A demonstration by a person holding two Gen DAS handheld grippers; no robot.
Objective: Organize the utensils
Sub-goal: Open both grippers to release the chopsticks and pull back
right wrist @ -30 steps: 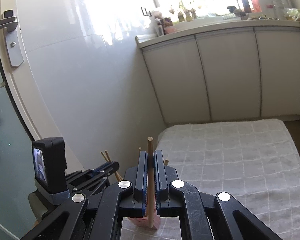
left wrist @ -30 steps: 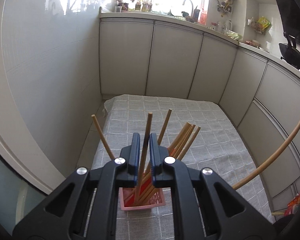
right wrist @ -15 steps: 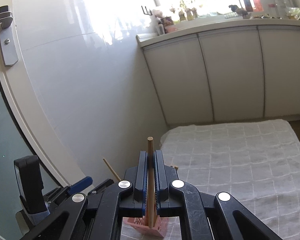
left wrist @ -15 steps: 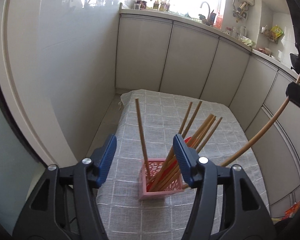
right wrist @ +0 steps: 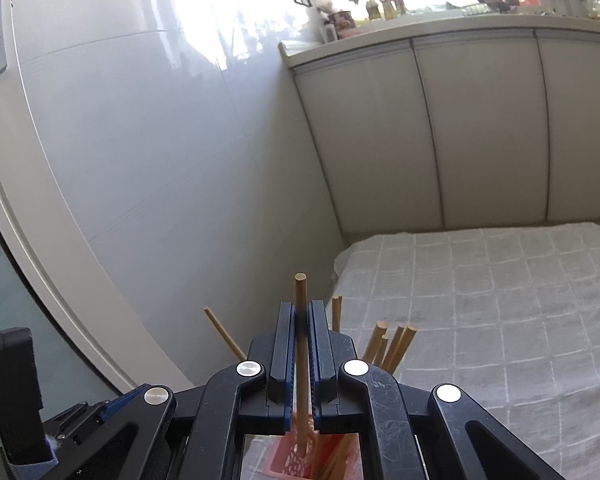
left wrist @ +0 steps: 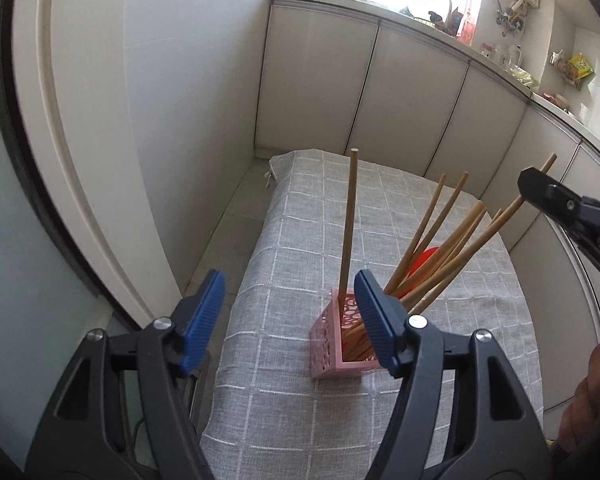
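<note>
Left gripper (left wrist: 288, 312) jaws apart, near the pink holder (left wrist: 342, 350) on the table (left wrist: 284, 420). Right gripper (right wrist: 301, 338) jaws clamped on a chopstick (right wrist: 300, 296) above the holder.

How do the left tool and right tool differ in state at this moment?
The left tool is wide open and holds nothing; the right tool is shut on a chopstick. The left tool sits off to the side of the pink holder, while the right tool is above it, its chopstick pointing down into it. Both have black arms and blue pads.
</note>
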